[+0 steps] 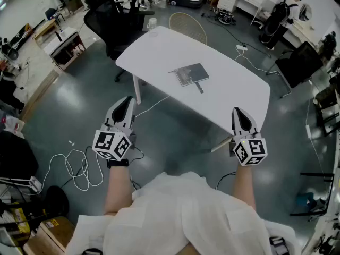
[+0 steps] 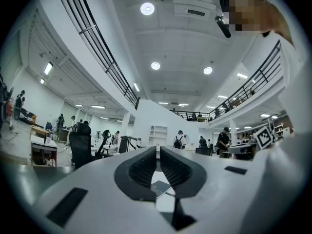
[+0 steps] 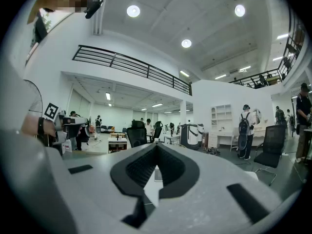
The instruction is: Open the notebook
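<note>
A closed grey notebook (image 1: 191, 74) lies flat near the middle of the white table (image 1: 159, 49), with a dark pen (image 1: 200, 87) just off its near corner. Both grippers hang in the air short of the table's near edge, over the floor. My left gripper (image 1: 126, 101) is shut and holds nothing; between its jaws in the left gripper view (image 2: 158, 152) a sliver of the notebook (image 2: 160, 188) shows. My right gripper (image 1: 237, 112) is shut too and empty, with its tips meeting in the right gripper view (image 3: 156, 149), where the white table (image 3: 150, 194) shows below the tips.
A black office chair (image 1: 114, 20) stands at the table's far left corner, and a round wire-backed chair (image 1: 187, 25) stands behind the table. White cables (image 1: 79, 169) loop on the floor at the left. A power strip (image 1: 241, 48) lies beyond the table. Desks and people fill the background.
</note>
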